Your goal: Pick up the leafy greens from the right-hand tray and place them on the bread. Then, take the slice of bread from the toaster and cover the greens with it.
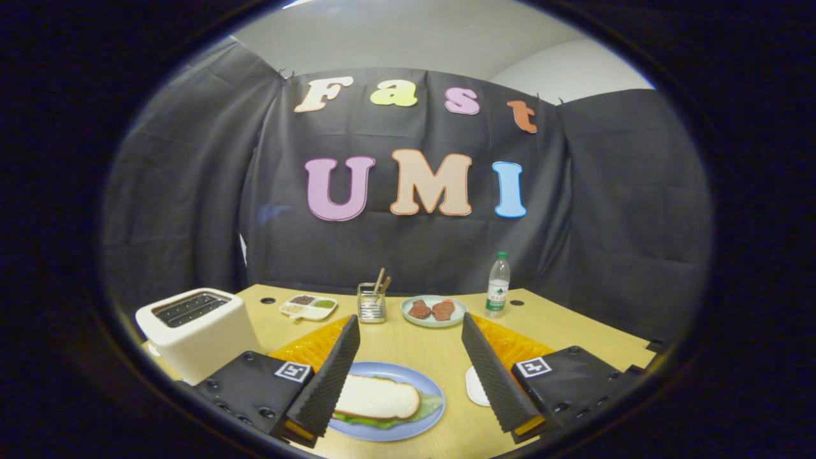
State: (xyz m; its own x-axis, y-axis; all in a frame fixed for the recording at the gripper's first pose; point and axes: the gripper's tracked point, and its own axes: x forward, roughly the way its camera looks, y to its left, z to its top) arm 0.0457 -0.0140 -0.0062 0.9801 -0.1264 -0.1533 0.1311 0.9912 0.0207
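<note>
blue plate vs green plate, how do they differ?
The blue plate lies between the open gripper's fingers; the green plate sits beyond them, near the bottle. The blue plate holds a bread slice over greens; the green plate holds two reddish-brown pieces. The blue plate looks bigger, but it is nearer. Both rest flat on the table.
</note>
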